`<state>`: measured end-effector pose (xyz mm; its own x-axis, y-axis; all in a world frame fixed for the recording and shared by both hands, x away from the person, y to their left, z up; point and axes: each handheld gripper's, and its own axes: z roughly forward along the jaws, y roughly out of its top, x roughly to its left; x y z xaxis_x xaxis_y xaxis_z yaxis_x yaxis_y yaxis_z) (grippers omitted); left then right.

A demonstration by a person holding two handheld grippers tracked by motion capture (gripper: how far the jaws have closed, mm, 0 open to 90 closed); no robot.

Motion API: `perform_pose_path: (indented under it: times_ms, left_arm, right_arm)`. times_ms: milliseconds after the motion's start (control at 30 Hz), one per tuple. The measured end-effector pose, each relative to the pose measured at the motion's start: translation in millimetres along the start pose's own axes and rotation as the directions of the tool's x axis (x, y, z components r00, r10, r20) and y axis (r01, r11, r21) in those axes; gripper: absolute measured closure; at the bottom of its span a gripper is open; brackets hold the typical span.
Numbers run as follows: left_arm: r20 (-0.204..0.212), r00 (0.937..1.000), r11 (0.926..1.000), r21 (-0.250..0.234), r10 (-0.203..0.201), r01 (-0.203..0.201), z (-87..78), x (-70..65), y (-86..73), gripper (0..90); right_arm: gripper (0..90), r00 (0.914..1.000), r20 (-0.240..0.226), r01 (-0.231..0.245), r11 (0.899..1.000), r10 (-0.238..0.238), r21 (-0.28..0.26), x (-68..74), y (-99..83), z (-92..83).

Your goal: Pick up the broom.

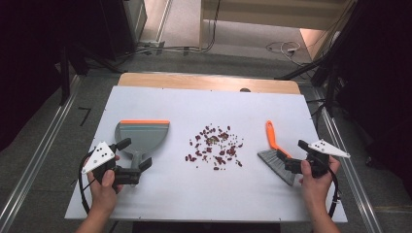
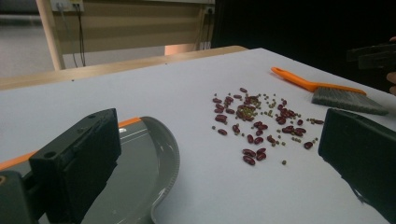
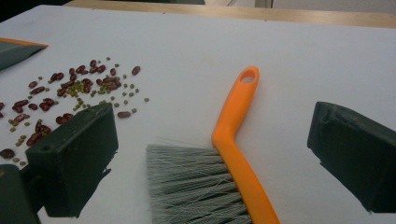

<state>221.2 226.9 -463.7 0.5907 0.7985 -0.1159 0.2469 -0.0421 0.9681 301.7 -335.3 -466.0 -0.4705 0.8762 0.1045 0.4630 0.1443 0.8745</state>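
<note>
High view: a flat white rectangular table top (image 1: 204,194) lies over a pale wooden board whose far edge shows beyond it; broad bare margins run along the near edge and both sides.

On the left half lies a grey plastic dustpan with an orange lip (image 1: 142,136), its lip toward the far edge and its stubby handle toward the person. The left gripper (image 1: 136,156) sits at that handle with its black jaws spread wide, one on each side, gripping nothing.

On the right half lies a hand brush with a bent orange plastic handle and grey bristles (image 1: 274,150), the handle's holed tip pointing away. In the right gripper view the right gripper (image 3: 215,154) straddles the bristle head, jaws parted and clear of it.

Between pan and brush, near the table's middle, is a loose scatter of glossy dark red kidney beans (image 1: 214,145) mixed with tiny round green beans (image 3: 123,95), well apart from every edge.
</note>
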Motion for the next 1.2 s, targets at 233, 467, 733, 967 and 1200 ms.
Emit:
perform_pose_path:
  times_ms: [233,467,733,967,1200]
  left_arm:
    - [0.005,0.9999,0.9998,0.009,0.016,-0.016,1.5,-1.2,3.9,0.0]
    - [-0.007,0.9999,0.9999,0.009,0.007,-0.007,0.6,1.3,5.8,0.0]
    - [0.004,0.9997,0.9990,0.035,0.025,-0.026,6.6,-2.4,5.4,0.0]
    - [0.020,0.9993,0.9984,0.045,0.032,-0.033,9.8,-5.9,5.6,0.0]
    - [0.027,0.9991,0.9980,0.052,0.033,-0.035,12.1,-7.8,5.2,0.0]
  right_arm:
    - [0.0,0.9994,-0.004,0.034,0.999,-0.034,0.010,5.7,9.8,-4.0]
    - [0.0,0.9997,0.008,0.023,1.000,-0.023,-0.004,5.3,29.1,-7.0]
    - [0.0,0.9974,0.053,0.044,0.995,-0.049,0.090,3.4,57.6,6.5]
    - [3.8,0.9985,0.034,0.035,0.977,-0.043,0.210,3.1,75.8,33.0]
    - [17.1,0.9985,0.048,0.009,0.944,-0.027,0.331,3.3,76.6,56.7]
